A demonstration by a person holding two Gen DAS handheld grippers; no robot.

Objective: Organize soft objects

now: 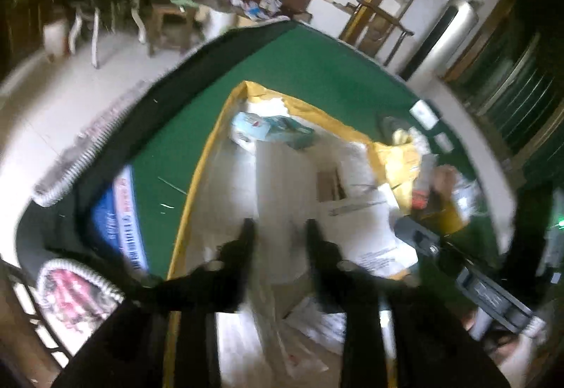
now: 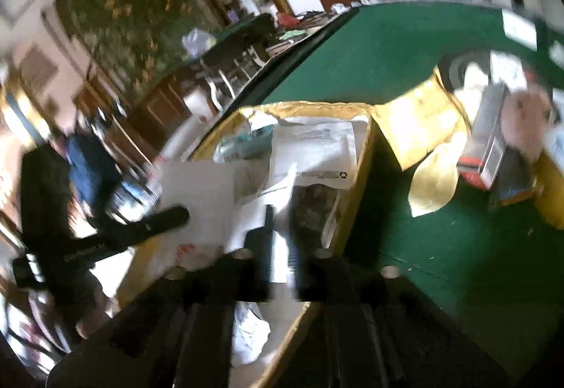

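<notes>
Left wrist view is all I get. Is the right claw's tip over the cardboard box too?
Observer: Yes. The right claw hangs over the cardboard box, near its right wall, above a dark patterned packet.
Operator: Is it holding anything?
Observer: I cannot tell. Its fingers stand close together and the gap between them is blurred.
Operator: Anything soft outside the box?
Observer: A pale yellow cloth lies on the green table, right of the box.
</notes>
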